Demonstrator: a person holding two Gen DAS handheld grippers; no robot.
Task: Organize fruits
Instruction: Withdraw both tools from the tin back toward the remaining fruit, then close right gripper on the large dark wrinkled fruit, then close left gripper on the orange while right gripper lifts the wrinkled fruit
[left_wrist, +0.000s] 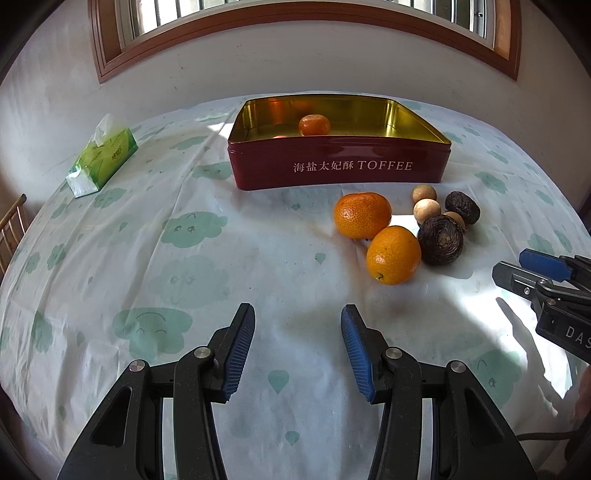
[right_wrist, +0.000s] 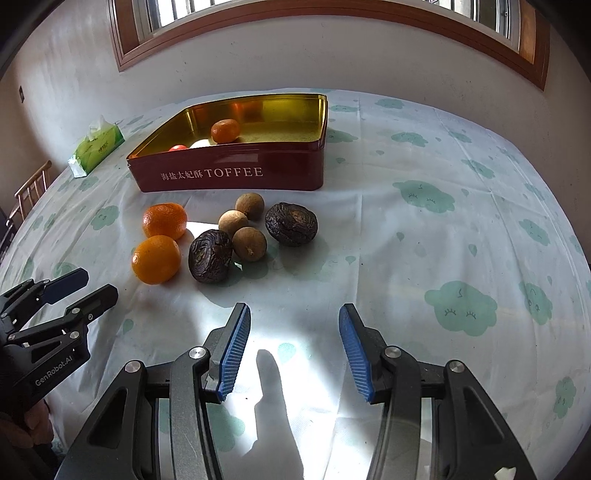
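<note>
A red TOFFEE tin (left_wrist: 340, 173) (right_wrist: 229, 173) stands open at the back with a tangerine (left_wrist: 314, 124) (right_wrist: 225, 130) inside; the right wrist view also shows a red and a white item (right_wrist: 201, 144) in it. In front lie two oranges (left_wrist: 393, 254) (left_wrist: 362, 215) (right_wrist: 156, 259) (right_wrist: 164, 220), two dark wrinkled fruits (left_wrist: 440, 240) (right_wrist: 209, 255) (right_wrist: 291, 223) and three small tan round fruits (right_wrist: 249, 243). My left gripper (left_wrist: 297, 314) (right_wrist: 85, 282) is open and empty, below and left of the fruit. My right gripper (right_wrist: 294, 314) (left_wrist: 508, 264) is open and empty, in front of the fruit.
A green tissue pack (left_wrist: 101, 160) (right_wrist: 96, 149) lies at the back left of the cloud-print tablecloth (left_wrist: 184, 258). A wooden chair (right_wrist: 31, 190) stands beyond the table's left edge. A wall with a window is behind the table.
</note>
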